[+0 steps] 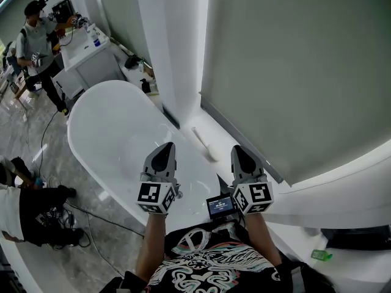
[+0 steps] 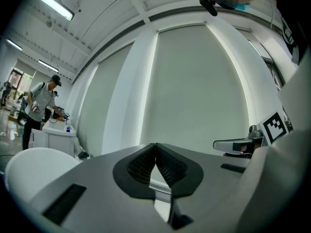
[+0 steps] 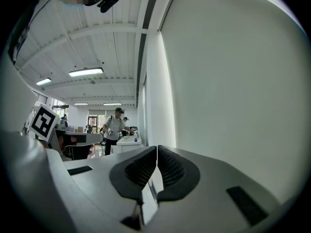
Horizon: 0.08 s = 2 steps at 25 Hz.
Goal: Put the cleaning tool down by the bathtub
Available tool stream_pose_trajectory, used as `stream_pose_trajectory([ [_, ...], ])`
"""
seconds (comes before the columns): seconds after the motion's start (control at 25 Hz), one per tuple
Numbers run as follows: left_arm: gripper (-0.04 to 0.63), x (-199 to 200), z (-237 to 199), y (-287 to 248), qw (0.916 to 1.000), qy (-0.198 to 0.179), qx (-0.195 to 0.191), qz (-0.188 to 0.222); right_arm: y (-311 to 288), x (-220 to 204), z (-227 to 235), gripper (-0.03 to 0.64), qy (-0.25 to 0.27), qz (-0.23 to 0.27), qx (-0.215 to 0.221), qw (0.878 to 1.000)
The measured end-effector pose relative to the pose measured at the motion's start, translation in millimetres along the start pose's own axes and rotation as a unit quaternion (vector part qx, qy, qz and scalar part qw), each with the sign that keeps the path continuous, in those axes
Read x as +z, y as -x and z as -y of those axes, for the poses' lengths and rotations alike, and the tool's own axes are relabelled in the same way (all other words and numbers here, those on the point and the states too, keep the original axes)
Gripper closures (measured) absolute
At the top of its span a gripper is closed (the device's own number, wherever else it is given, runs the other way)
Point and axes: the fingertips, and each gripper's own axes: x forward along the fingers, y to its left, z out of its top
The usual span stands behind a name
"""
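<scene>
A white freestanding bathtub [image 1: 107, 124] fills the middle of the head view. A slim white cleaning tool [image 1: 203, 143] lies on the white ledge [image 1: 194, 116] between the tub and the window blind, apart from both grippers. My left gripper [image 1: 165, 148] hovers over the tub's near end, pointing level; in the left gripper view its pads [image 2: 155, 144] meet with nothing between them. My right gripper [image 1: 239, 151] is held beside it over the ledge, just right of the tool; its jaws [image 3: 157, 148] are also shut and empty.
A white column [image 1: 174, 47] and a grey blind [image 1: 293, 66] stand behind the ledge. A person [image 1: 38, 41] works at a white counter [image 1: 85, 57] at the back left. Another person [image 1: 24, 209] sits among cables on the marble floor. A green item [image 1: 321, 255] lies at the lower right.
</scene>
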Motion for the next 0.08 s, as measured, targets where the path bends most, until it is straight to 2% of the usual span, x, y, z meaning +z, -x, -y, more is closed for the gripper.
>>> stream_pose_trajectory([
  [0.08,0.578,0.8,-5.3,-1.2,1.0000,0.006,-0.001,0.000,-4.3,0.7,-2.2,0.584,-0.001,-0.001,0.002,1.000],
])
